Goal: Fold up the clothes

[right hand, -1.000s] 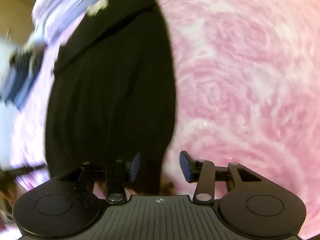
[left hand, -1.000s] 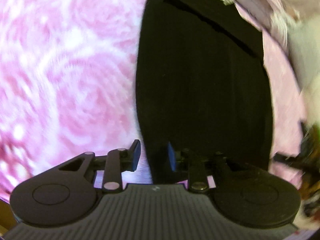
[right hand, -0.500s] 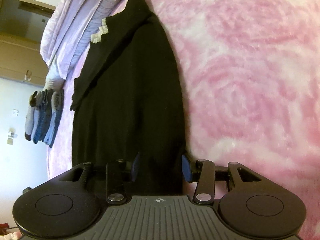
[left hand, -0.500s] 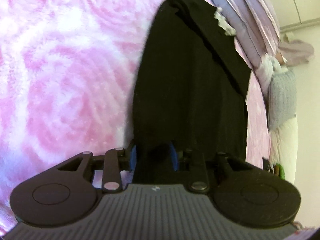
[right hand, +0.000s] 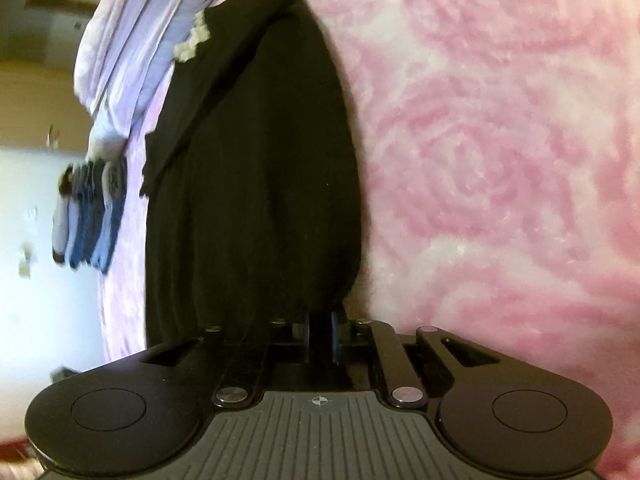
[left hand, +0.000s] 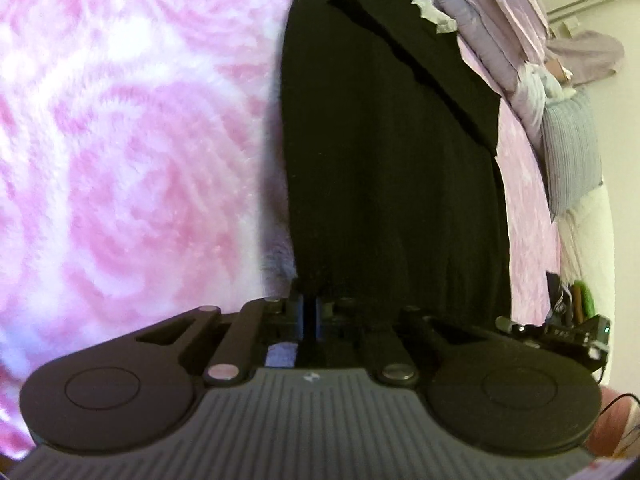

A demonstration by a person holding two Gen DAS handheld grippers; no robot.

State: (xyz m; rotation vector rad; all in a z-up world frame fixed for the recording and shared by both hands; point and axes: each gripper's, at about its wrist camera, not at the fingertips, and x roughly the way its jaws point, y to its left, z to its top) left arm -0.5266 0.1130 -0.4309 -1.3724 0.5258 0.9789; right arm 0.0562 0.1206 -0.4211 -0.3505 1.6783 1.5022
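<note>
A long black garment lies stretched out on a pink rose-patterned blanket. Its far end shows a fold and a bit of white trim. My left gripper is shut on the garment's near left corner. In the right wrist view the same black garment runs away from me, and my right gripper is shut on its near right corner. The near hem hangs lifted between the two grippers.
Folded lilac bedding lies past the garment's far end. A grey ribbed pillow sits at the right. A stack of folded blue and grey clothes rests at the bed's left edge. The pink blanket spreads wide to either side.
Both grippers went from open around the garment's near corners to shut on them. The near hem has risen off the blanket.
</note>
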